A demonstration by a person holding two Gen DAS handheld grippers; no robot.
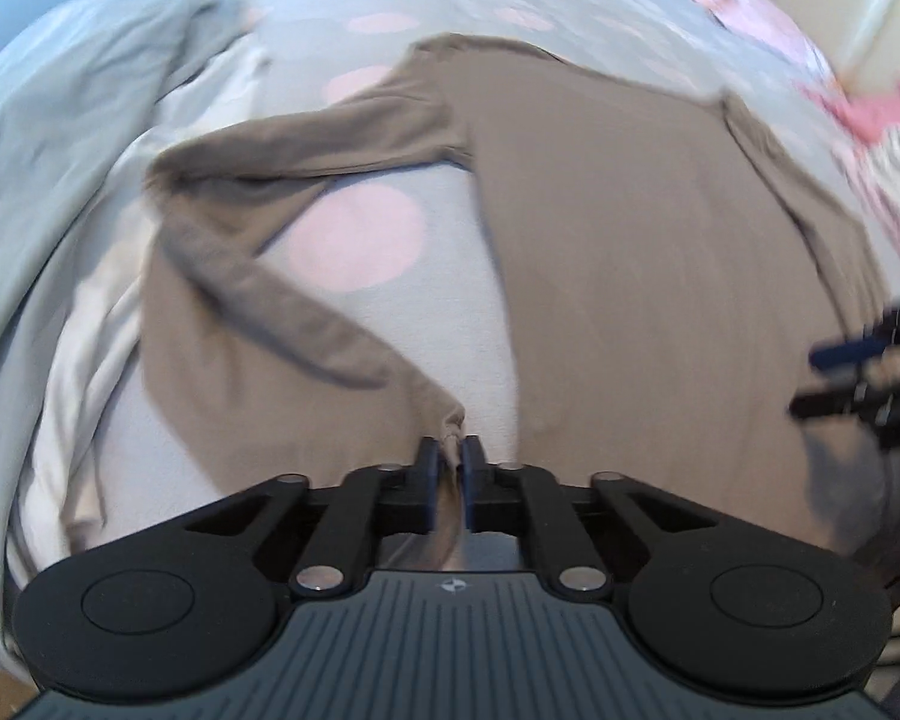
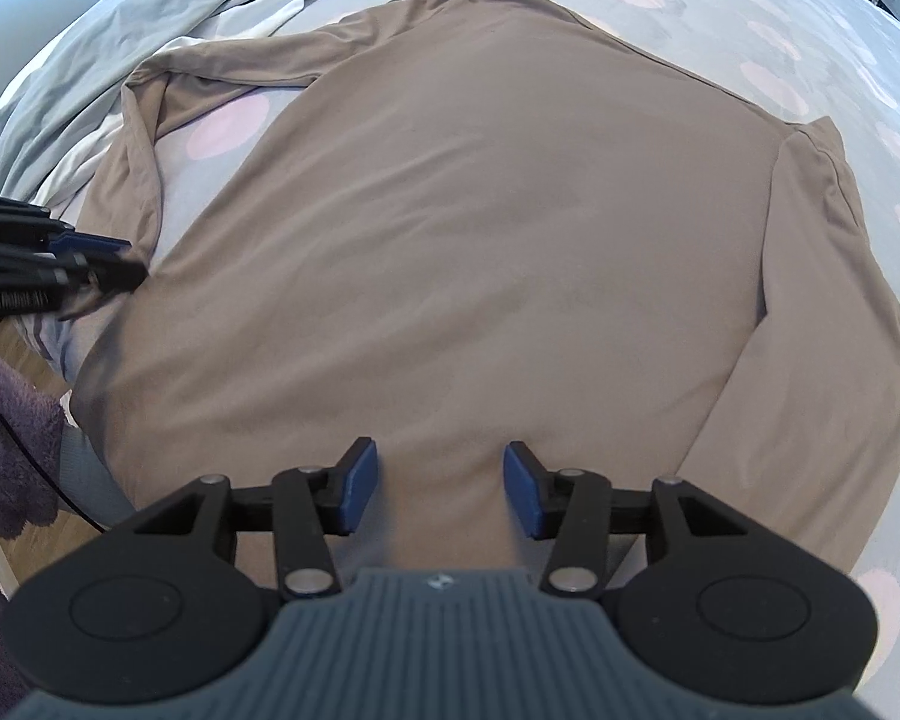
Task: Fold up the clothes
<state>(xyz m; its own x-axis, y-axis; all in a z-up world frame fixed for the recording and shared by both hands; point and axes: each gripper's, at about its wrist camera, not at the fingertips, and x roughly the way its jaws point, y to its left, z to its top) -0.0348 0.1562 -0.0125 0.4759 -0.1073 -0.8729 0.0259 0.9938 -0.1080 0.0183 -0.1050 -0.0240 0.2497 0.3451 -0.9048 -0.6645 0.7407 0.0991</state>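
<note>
A taupe long-sleeved shirt (image 2: 498, 228) lies spread flat on the bed; it also shows in the left wrist view (image 1: 630, 228). Its left sleeve (image 1: 258, 300) is bent back toward me. My left gripper (image 1: 449, 461) is shut on the cuff of that sleeve (image 1: 450, 420); it shows at the left edge of the right wrist view (image 2: 105, 261). My right gripper (image 2: 441, 483) is open and empty over the shirt's hem; it shows at the right edge of the left wrist view (image 1: 822, 381). The right sleeve (image 2: 822, 276) lies folded along the shirt's side.
The bed sheet (image 2: 810, 48) is pale grey with pink dots. A crumpled grey and white duvet (image 2: 120, 48) lies at the far left. A pink patterned fabric (image 1: 858, 120) lies at the right. A purple fuzzy cloth (image 2: 6, 420) and wooden floor are beside the bed.
</note>
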